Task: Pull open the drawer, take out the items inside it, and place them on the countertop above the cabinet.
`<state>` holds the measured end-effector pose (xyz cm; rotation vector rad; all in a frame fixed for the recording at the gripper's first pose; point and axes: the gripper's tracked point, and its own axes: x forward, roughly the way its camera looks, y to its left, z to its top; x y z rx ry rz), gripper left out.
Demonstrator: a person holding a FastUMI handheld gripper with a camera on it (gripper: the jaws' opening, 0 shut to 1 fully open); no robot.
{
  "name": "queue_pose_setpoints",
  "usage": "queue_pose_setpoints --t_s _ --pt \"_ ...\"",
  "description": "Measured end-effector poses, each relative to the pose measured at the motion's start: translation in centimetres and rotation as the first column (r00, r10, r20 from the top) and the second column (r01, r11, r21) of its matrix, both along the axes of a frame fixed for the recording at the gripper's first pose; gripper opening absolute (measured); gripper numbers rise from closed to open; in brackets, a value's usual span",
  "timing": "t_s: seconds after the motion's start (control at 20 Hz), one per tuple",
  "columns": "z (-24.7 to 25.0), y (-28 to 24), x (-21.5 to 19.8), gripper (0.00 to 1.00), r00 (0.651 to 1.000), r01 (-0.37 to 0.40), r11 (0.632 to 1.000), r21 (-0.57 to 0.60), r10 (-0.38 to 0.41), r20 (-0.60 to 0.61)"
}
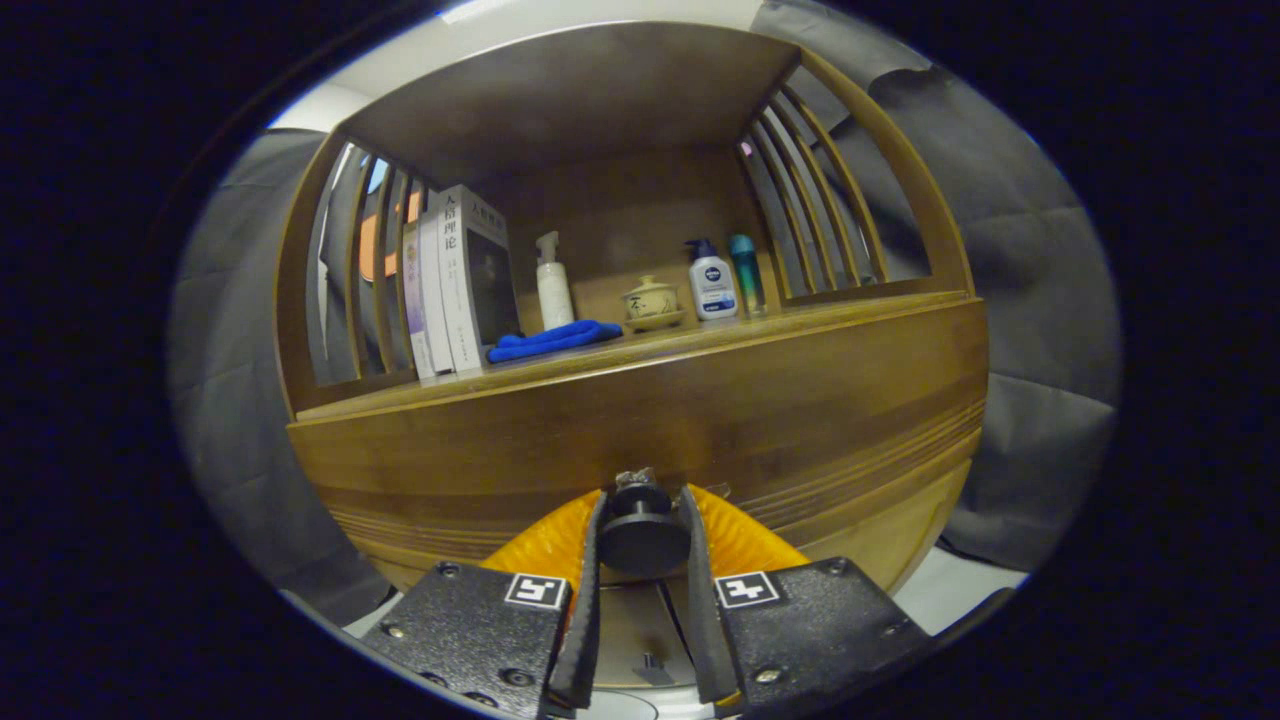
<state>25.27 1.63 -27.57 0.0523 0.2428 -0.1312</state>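
We have the gripper clenched on the drawer knob; beyond the jaws, books carry Chinese titles, bottle label unreadable.

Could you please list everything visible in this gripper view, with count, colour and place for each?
cabinet: one, brown wood, just ahead of the gripper
drawer knob: one, dark, round, on the cabinet front, between the jaws
countertop: one, brown, above the drawer front
books: a few, pale spines, upright by the slatted side
cloth: one, blue, lying beside the books
spray bottle: one, white, behind the cloth
lidded cup: one, cream, on a saucer
pump bottle: one, white with blue top, beside the cup
slim bottle: one, teal, next to the pump bottle
gripper: one, jaws closed on the drawer knob
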Motion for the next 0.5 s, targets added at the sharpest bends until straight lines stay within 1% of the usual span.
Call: queue_pose_setpoints --t_s 0.2,0.5 --pt "0.02 0.18 -0.08 0.36 0.999 -0.04 0.999 0.004 0.04 -0.029" --pt "-0.09 0.27 -0.48 0.36 0.997 -0.062 0.998 0.004 0.062 -0.042"
